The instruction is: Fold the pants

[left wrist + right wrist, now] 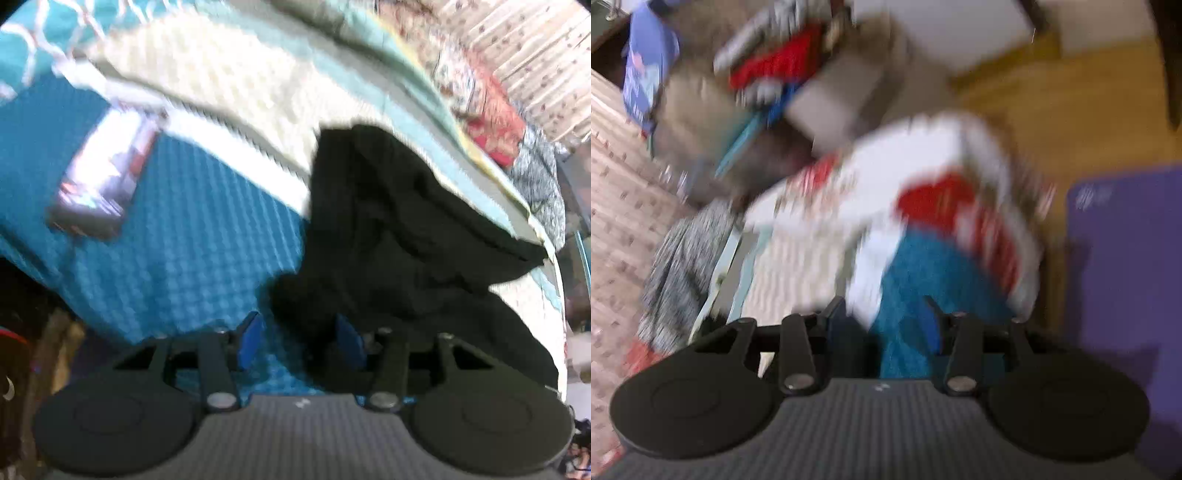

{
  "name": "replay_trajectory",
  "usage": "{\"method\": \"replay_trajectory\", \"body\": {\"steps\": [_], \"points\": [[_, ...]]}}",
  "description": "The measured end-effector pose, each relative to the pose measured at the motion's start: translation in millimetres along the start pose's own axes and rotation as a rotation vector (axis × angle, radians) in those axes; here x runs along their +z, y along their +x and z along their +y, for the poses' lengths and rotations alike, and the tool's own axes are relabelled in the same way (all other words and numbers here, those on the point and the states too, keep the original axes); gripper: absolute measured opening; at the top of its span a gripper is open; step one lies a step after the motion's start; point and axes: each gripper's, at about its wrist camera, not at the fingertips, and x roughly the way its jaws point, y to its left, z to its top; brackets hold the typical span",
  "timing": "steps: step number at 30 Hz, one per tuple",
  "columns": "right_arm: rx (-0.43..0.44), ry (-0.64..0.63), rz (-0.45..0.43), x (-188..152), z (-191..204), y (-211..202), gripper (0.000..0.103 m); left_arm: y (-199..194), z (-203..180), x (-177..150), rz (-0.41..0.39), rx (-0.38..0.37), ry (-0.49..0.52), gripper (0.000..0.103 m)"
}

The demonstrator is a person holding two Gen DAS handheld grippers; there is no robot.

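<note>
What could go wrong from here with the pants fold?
The black pants lie bunched, not flat, so a grab by the open left gripper may pinch several layers. A phone lies on the blue bedspread nearby and could get dragged. The right gripper points away from the pants.

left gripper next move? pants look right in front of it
Probably ease the left gripper forward and close on the near edge of the black pants: its jaws are open with dark fabric bunched just ahead on the teal bedspread. The right gripper faces away, open, nothing held.
</note>
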Motion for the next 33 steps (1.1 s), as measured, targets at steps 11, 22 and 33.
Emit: {"method": "replay_trajectory", "body": {"steps": [11, 22, 33], "points": [[0.271, -0.242, 0.145, -23.9, 150.6, 23.0, 0.047, 26.1, -88.3, 96.0, -0.247, 0.21, 0.414, 0.05], [0.254, -0.478, 0.329, -99.9, 312.2, 159.6, 0.047, 179.8, -172.3, 136.5, -0.17, 0.235, 0.732, 0.063], [0.089, -0.489, 0.285, -128.4, 354.5, 296.7, 0.047, 217.6, -173.4, 126.9, -0.163, 0.242, 0.84, 0.017]]}}
